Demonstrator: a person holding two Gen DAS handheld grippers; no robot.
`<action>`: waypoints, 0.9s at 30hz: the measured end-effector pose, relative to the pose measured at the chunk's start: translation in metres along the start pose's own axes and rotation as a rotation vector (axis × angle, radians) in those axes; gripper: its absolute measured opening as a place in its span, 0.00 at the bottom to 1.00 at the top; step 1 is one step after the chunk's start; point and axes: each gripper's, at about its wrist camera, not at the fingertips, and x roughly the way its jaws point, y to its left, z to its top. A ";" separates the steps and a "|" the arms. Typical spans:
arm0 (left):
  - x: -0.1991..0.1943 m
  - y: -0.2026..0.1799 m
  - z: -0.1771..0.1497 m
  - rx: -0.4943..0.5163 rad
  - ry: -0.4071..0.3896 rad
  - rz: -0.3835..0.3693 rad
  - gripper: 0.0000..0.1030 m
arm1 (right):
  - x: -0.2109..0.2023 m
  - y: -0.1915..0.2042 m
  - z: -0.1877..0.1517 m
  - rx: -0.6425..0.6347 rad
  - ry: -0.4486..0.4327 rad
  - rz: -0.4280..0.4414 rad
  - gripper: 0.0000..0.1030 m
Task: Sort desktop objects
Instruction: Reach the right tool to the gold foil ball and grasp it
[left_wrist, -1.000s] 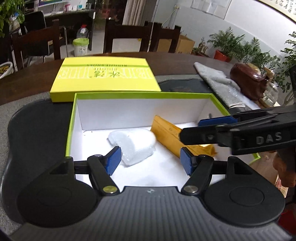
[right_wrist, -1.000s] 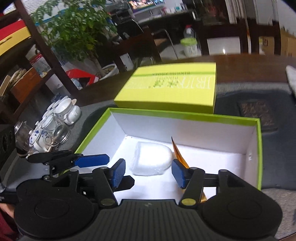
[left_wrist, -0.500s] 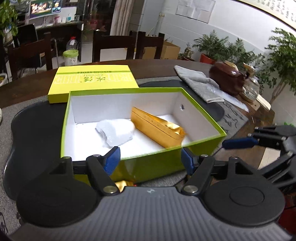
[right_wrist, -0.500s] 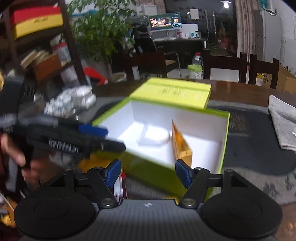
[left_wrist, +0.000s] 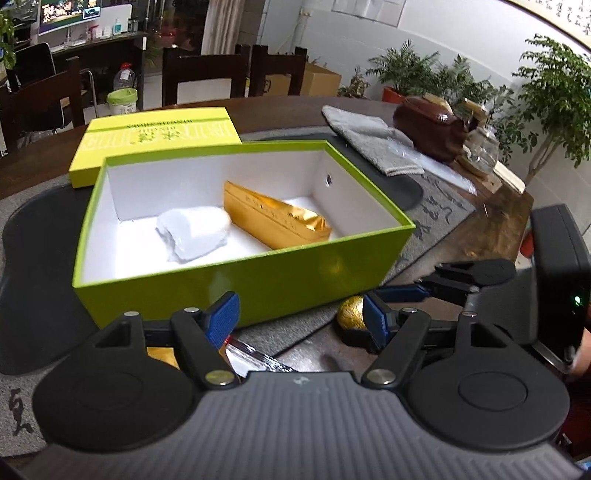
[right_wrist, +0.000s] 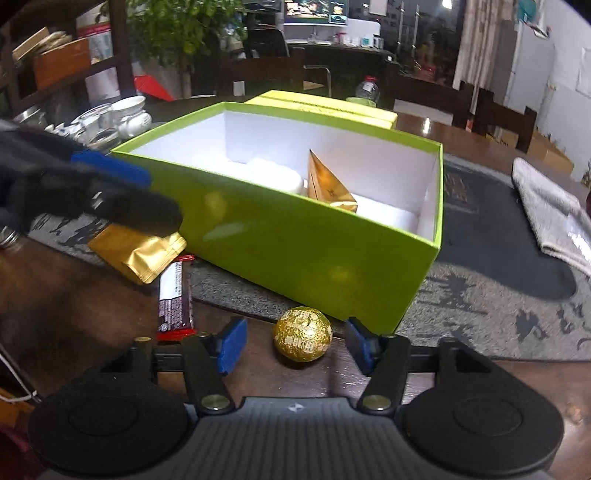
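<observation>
While the lime-green box (left_wrist: 236, 280) sits open on the dark mat (left_wrist: 37, 258), it holds a white wrapped bundle (left_wrist: 192, 232) on its white floor and a long gold packet (left_wrist: 273, 218) leaning just beside it. Outside the box, near its front wall, a gold foil ball (right_wrist: 303, 334) rests on the brown table (right_wrist: 74, 314), with a red and dark snack bar (right_wrist: 175, 299) close by and a smaller gold pouch (right_wrist: 138, 251) next to that bar.

Both tools are spread wide with nothing between the blue pads. In its own view, the right gripper (right_wrist: 293, 345) hangs low over the table, the foil ball lying in the gap between its fingers without touching either pad. Seen from the right wrist view, the left gripper (left_wrist: 301, 319) is above the gold pouch, blurred.

Behind the box lies its yellow-green lid (left_wrist: 155, 136). A grey cloth (left_wrist: 373, 140) is spread to the right, with a dark brown teapot (left_wrist: 428, 129) beyond it.
</observation>
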 end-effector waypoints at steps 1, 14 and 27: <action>0.002 0.000 -0.001 -0.003 0.008 -0.002 0.70 | 0.003 0.001 -0.003 -0.003 0.006 -0.008 0.54; 0.009 0.003 -0.006 -0.011 0.042 -0.005 0.70 | 0.006 0.000 -0.004 -0.005 0.022 -0.007 0.37; 0.002 0.003 -0.012 0.009 0.042 -0.010 0.71 | -0.033 -0.007 0.009 -0.004 -0.028 0.064 0.37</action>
